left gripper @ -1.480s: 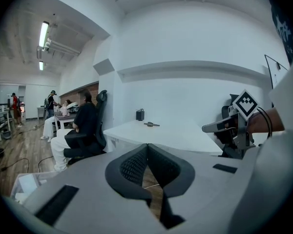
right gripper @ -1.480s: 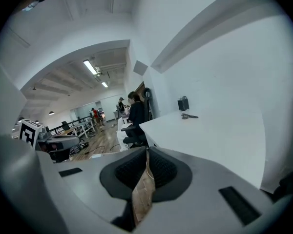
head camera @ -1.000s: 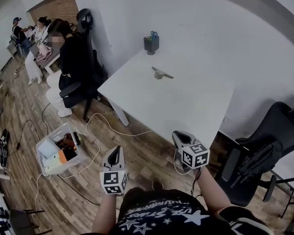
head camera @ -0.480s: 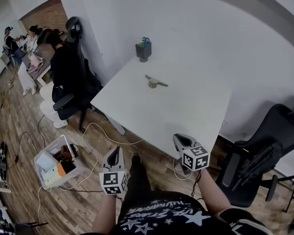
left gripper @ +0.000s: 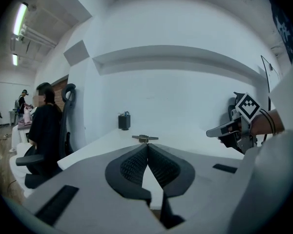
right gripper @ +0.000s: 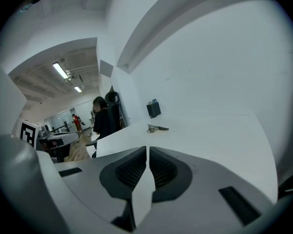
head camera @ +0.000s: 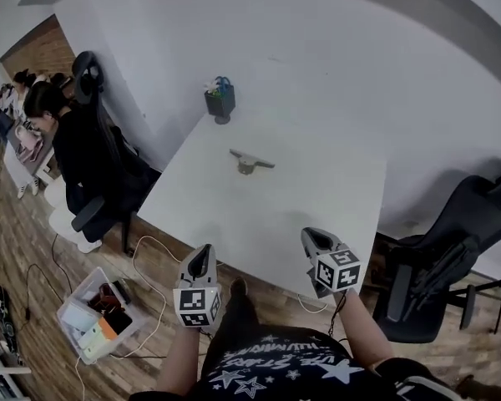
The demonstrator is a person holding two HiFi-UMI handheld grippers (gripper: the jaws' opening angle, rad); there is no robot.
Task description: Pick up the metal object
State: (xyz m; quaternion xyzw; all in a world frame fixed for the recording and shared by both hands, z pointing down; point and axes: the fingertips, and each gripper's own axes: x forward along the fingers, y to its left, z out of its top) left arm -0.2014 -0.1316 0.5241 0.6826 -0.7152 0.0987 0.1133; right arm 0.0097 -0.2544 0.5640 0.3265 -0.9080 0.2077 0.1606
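A white wall (head camera: 334,65) ran behind the room, and a brown plank floor (head camera: 33,249) spread to the left, with cables trailing over it. A white counter (head camera: 317,190) stood against the wall, bare but for two things. A black chair (head camera: 451,249) sat at its right end. At its left a second black chair (head camera: 88,65) carried a seated person (head camera: 67,140) in dark clothes.

On the floor left of the counter lay a clear bin (head camera: 96,316) with an orange item, a pale box and dark bits inside.

Both hand-held grippers hung at the counter's near edge, well apart from its things. The left hand-held gripper (head camera: 201,253) was clenched on nothing, pads pressed together. The right hand-held gripper (head camera: 310,237) was likewise clenched and empty.

A dark holder (head camera: 220,103) stood at the counter's far left corner, near the wall, with small blue and green tops poking out.

The metal object (head camera: 249,162) lay near the counter's middle, between the holder and the grippers: a thin grey bar across a short round base
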